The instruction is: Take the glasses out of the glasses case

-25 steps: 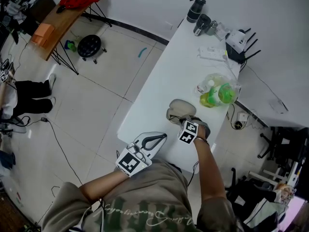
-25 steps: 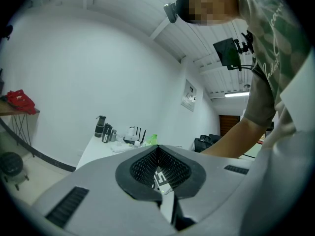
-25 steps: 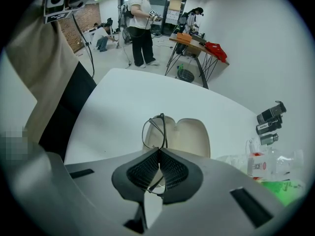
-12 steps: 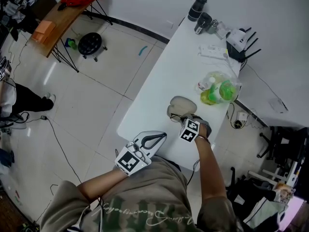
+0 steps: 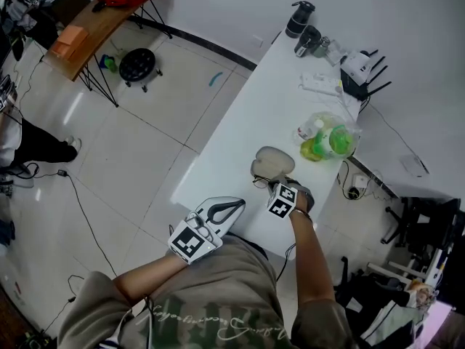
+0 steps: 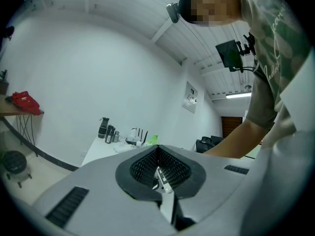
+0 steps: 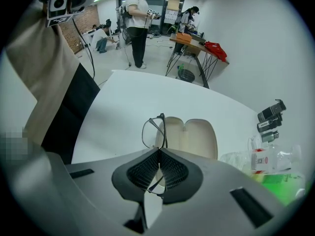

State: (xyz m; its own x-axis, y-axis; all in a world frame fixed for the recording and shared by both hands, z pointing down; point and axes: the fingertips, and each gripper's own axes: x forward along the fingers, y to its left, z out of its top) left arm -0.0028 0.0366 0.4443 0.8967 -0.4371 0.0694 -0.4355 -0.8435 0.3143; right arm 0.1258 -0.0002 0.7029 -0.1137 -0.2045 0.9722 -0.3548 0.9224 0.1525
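Observation:
The beige glasses case [image 5: 275,159] lies open on the white table [image 5: 251,115], near its front end. My right gripper [image 5: 272,186] is shut on a temple of the thin dark-framed glasses [image 5: 260,182], just in front of the case. In the right gripper view the glasses [image 7: 152,131] stand up out of the closed jaws of the gripper [image 7: 159,152], with the open case [image 7: 191,137] behind them. My left gripper [image 5: 234,208] is shut on nothing, off the table's front edge by the person's body. The left gripper view shows its tips [image 6: 158,148] meeting.
A clear bag with green bottles [image 5: 328,137] lies right of the case. A white power strip [image 5: 320,85], a router [image 5: 357,67] and dark flasks [image 5: 299,19] stand at the table's far end. People [image 7: 138,23] work in the room beyond.
Both grippers have drifted slightly left in the head view. The right gripper stays shut on the glasses by the case.

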